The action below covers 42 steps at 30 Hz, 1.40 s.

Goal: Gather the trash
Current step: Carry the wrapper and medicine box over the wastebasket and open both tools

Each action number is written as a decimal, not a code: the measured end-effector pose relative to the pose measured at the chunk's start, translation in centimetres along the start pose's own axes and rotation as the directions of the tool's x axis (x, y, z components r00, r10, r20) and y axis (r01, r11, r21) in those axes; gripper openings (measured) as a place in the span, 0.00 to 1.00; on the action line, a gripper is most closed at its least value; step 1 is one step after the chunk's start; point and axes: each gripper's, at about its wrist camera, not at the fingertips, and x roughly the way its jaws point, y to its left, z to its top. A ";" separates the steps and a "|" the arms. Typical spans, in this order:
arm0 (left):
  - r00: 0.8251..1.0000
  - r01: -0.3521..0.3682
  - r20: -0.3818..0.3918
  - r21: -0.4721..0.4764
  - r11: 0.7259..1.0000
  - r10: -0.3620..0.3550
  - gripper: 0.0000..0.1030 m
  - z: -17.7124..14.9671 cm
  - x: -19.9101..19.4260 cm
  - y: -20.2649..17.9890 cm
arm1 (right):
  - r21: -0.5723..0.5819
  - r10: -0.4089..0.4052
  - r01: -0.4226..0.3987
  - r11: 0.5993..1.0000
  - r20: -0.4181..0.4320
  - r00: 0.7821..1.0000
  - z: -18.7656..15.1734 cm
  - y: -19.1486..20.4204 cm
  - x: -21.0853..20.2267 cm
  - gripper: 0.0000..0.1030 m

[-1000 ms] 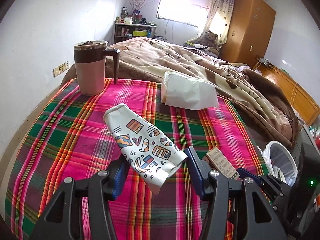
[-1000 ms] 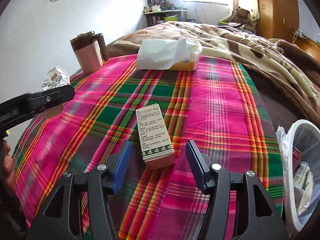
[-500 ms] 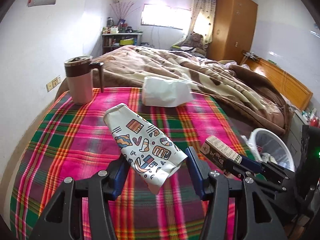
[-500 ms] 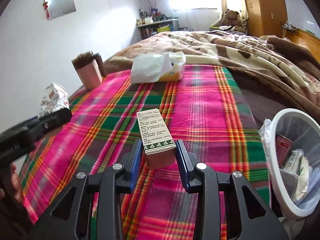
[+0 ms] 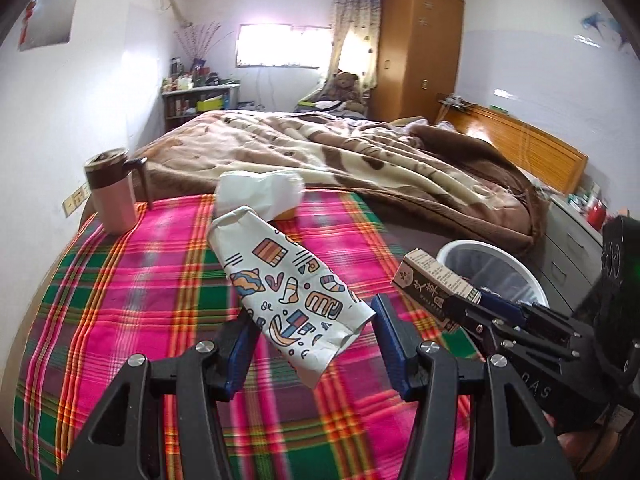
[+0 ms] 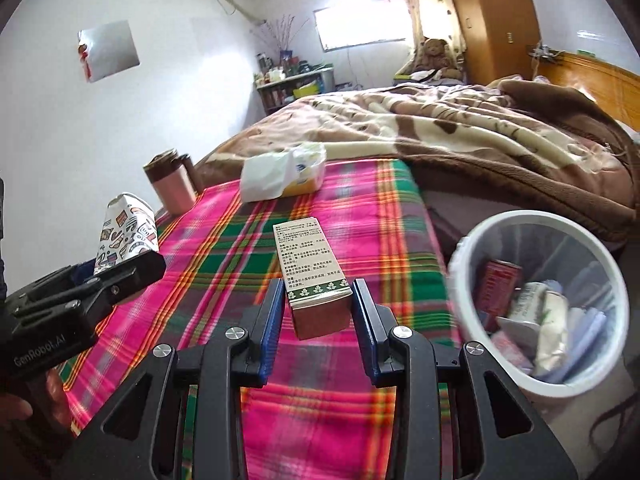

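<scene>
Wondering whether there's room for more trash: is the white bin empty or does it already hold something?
Partly filled. The white bin holds a red packet and pale crumpled wrappers, well below its rim.

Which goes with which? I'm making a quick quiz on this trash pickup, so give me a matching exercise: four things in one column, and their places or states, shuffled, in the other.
Things
1. patterned paper bag
2. small printed box
3. pink mug
4. white bin

Places or states
A. standing on the plaid cloth near the wall
B. held in the right gripper
C. beside the bed, with trash already inside
D. held in the left gripper

Pairs: 1-D, 2-B, 3-A, 4-C
</scene>
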 end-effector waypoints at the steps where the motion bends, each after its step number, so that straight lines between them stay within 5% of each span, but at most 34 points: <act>1: 1.000 0.009 0.003 0.007 1.000 -0.009 0.56 0.0 -0.1 -0.5 | 0.006 -0.003 0.003 1.000 0.003 1.000 0.0 -0.3 -0.2 0.34; 25: 0.974 0.228 -0.052 0.203 0.952 -0.222 0.56 0.6 3.0 -14.5 | 0.187 -0.263 0.247 0.951 0.067 0.962 -1.0 -11.6 -6.7 0.34; 42: 0.955 0.287 -0.158 0.266 0.920 -0.252 0.57 0.7 8.2 -20.3 | 0.238 -0.372 0.363 0.901 -0.009 0.928 -1.5 -16.3 -5.5 0.34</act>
